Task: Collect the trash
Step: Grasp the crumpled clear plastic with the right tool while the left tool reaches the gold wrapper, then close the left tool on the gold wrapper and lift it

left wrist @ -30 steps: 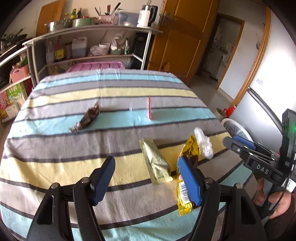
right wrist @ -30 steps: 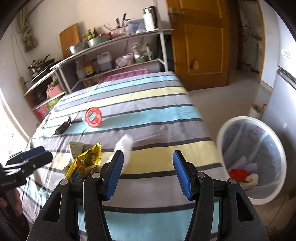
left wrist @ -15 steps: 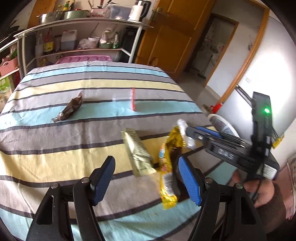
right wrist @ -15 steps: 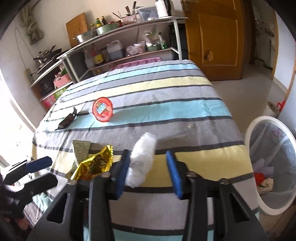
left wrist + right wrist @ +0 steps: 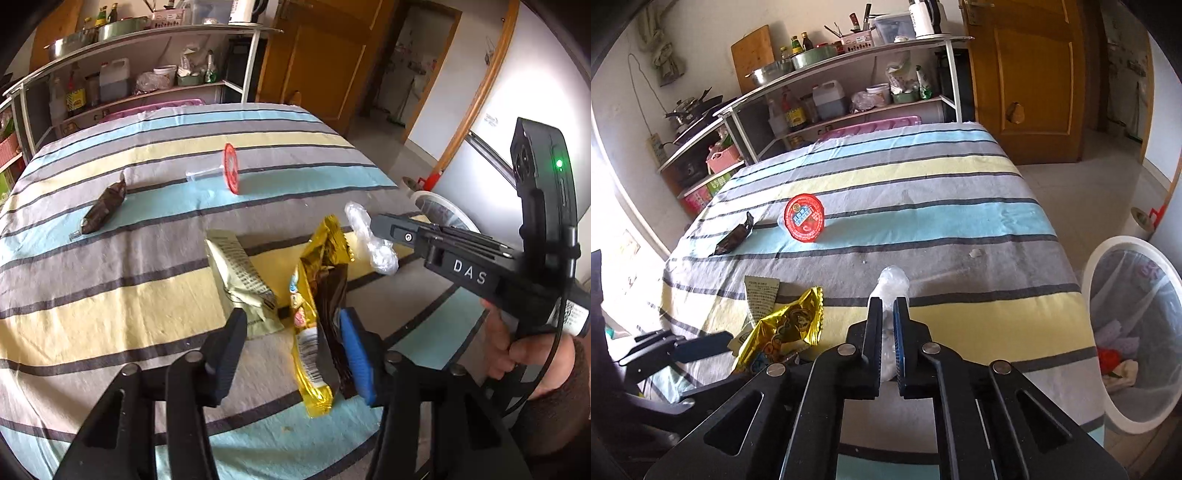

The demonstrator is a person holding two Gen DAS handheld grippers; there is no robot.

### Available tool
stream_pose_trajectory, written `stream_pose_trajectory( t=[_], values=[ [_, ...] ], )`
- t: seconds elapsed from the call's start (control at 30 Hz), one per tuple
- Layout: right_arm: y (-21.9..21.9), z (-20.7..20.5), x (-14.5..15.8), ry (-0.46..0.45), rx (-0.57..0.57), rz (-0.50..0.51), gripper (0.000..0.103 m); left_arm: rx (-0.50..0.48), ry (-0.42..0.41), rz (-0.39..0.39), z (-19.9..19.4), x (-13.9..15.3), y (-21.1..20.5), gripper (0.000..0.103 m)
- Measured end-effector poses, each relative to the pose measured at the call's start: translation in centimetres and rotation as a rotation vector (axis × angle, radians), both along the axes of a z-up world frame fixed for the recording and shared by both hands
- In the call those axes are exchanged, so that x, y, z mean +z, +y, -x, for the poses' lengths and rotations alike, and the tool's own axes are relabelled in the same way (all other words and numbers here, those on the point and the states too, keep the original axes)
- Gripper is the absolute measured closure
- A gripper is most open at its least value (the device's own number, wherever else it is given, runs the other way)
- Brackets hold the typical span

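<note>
Striped tablecloth (image 5: 923,192) on table, metal kitchen shelf (image 5: 849,66), wooden door (image 5: 1034,74), tiled floor (image 5: 1089,192)

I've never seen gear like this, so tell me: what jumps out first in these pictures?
The right gripper is pinched shut on a crumpled clear wrapper above the striped table. To its left the gold bag stands crumpled between the left gripper's open fingers. Farther back lies a red-lidded cup on its side, and a white bin waits off the table's right edge.
</note>
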State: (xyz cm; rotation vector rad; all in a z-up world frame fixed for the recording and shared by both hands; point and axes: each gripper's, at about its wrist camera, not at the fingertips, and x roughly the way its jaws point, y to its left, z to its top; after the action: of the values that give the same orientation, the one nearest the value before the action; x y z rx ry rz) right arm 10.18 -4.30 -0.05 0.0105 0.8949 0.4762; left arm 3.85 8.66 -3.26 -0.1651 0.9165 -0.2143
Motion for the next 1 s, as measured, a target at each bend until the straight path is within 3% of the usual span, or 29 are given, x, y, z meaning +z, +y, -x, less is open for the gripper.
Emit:
stream_pose_trajectory(
  t=[0.37, 0.5, 0.63, 0.83, 1.0],
  values=[
    [-0.5, 0.0, 0.3, -0.013, -0.002, -0.003, 0.097, 0.002, 0.022, -0.007, -0.5, -0.5, -0.3, 0.076],
    [-0.4, -0.6, 0.0, 0.011, 0.004, -0.008, 0.094, 0.024, 0.004, 0.034, 0.0, 0.2, 0.7, 0.076],
    [-0.3, -1.0, -0.1, 0.006, -0.011, 0.007, 0.077, 0.024, -0.009, 0.01, 0.1, 0.6, 1.0, 0.076],
    [0.1, -1.3, -0.5, 0.014, -0.001, 0.013, 0.076, 0.012, 0.015, 0.018, -0.4, -0.1, 0.7, 0.076],
    [0.2, -1.3, -0.6, 0.02, 0.007, 0.007, 0.076, 0.0, 0.013, -0.053, -0.7, -0.4, -0.7, 0.076]
  ],
)
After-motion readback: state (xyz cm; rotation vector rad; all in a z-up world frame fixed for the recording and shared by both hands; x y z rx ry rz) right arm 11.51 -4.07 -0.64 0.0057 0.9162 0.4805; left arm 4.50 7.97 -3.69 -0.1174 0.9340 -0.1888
